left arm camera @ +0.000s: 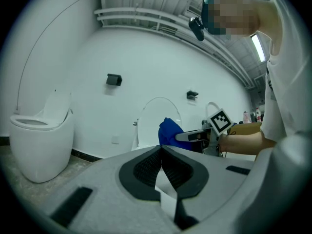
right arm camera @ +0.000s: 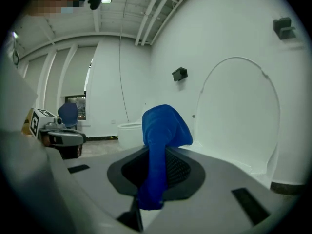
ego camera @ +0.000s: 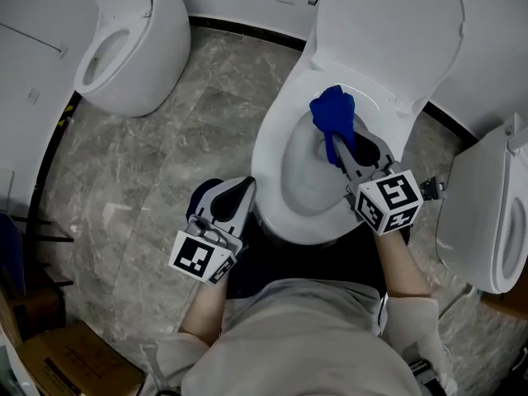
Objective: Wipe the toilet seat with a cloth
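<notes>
A white toilet stands at the middle of the head view, its seat [ego camera: 272, 130] down and its lid [ego camera: 388, 31] raised. My right gripper [ego camera: 337, 145] is shut on a bunched blue cloth [ego camera: 332, 114], held over the bowl near the seat's far right part. In the right gripper view the blue cloth [right arm camera: 158, 145] stands pinched between the jaws, with the lid [right arm camera: 239, 111] behind. My left gripper [ego camera: 246, 186] hangs shut with nothing in it, low at the toilet's near left side. In the left gripper view the blue cloth [left arm camera: 169, 132] and the right gripper's marker cube [left arm camera: 220, 121] show ahead.
A second white toilet [ego camera: 124, 48] stands at the far left, and a third toilet [ego camera: 487, 213] at the right. The floor [ego camera: 165, 155] is grey marble tile. A cardboard box [ego camera: 74, 361] lies near left. White walls ring the space.
</notes>
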The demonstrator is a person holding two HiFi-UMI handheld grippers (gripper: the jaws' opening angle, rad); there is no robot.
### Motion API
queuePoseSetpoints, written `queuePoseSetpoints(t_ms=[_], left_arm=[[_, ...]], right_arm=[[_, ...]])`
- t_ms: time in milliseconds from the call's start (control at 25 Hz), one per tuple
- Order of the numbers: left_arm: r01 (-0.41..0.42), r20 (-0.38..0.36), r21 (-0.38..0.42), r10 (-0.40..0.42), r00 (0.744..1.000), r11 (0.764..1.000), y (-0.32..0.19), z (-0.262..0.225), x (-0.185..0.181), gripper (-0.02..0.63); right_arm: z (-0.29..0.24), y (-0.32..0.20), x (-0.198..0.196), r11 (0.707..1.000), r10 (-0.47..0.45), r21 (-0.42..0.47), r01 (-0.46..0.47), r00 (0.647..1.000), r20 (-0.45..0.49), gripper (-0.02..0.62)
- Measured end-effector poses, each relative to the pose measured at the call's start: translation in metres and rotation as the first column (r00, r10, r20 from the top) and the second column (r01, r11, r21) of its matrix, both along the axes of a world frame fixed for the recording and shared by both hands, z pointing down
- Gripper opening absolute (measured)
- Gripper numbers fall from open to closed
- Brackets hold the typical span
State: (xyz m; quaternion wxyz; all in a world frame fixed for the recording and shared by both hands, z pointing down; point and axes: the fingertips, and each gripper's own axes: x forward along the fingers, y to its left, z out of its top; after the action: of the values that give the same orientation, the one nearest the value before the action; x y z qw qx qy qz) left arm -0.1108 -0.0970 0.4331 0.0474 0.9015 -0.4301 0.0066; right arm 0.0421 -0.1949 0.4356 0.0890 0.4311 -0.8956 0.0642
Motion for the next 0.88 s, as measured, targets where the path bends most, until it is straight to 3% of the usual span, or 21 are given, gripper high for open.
queuePoseSetpoints(t_ms=[240,440,880], left_arm=[[-0.003,-0.013,0.018,0.003,1.000,1.000,-0.004,-0.002,0.001,0.008],[0.005,-0.015,0.021,-0.005,1.000,1.000,-0.007,-0.002,-0.001,0.008],[-0.003,-0.014,0.036,0.003,1.000,0.999,-0.011,-0.005,0.003,0.008]], right_arm=[[-0.017,0.044,-0.018,0.992,-0.087,0.099,0.078,0.993,0.083,0.051],[-0.025,0.068,-0.021,0.975,-0.081,0.210,0.070,0.996,0.041,0.051],[-0.012,0.069,-0.016,0.985,-0.089,0.156,0.071,0.990,0.110,0.051]])
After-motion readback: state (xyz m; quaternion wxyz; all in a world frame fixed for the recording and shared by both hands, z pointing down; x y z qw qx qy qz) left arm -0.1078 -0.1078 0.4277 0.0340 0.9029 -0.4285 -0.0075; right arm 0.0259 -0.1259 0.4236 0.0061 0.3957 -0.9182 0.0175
